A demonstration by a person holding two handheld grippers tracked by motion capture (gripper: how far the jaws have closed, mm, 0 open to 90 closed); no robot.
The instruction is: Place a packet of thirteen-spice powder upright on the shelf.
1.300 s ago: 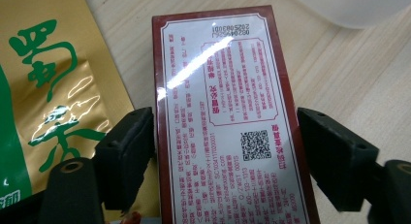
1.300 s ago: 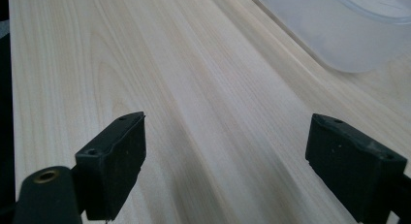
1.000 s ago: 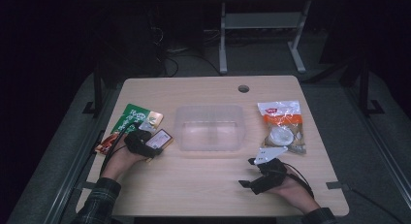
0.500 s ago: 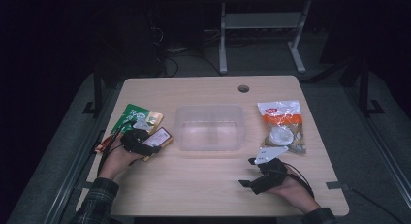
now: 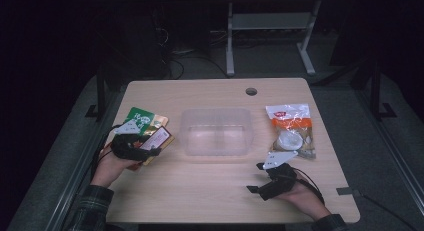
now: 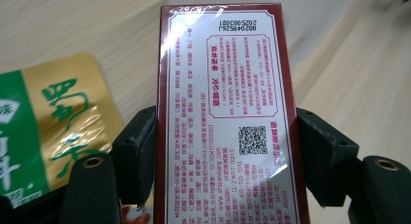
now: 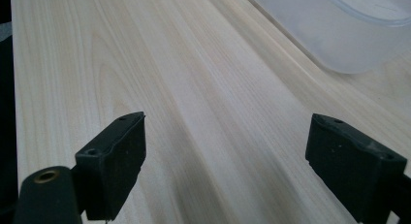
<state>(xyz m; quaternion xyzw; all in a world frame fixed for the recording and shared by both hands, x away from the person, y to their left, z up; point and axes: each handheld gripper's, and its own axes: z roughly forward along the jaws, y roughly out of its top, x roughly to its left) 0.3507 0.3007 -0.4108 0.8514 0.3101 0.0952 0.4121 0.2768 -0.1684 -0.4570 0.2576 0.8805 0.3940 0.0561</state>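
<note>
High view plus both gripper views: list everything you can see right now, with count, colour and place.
dark red packet: one, white back with red print, clamped in the left gripper.
green and gold packet: one, on the table's left, beside the red one.
clear bin: one, see-through plastic, table centre.
clear bag: one, orange and white contents, right of the bin.
table: one, light wood.
left gripper: black, jaws closed on the red packet.
right gripper: black, jaws open, near the front right edge.

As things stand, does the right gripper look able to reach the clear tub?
Probably yes: the right gripper is open and holds nothing, and bare table lies between it and the clear tub.
</note>
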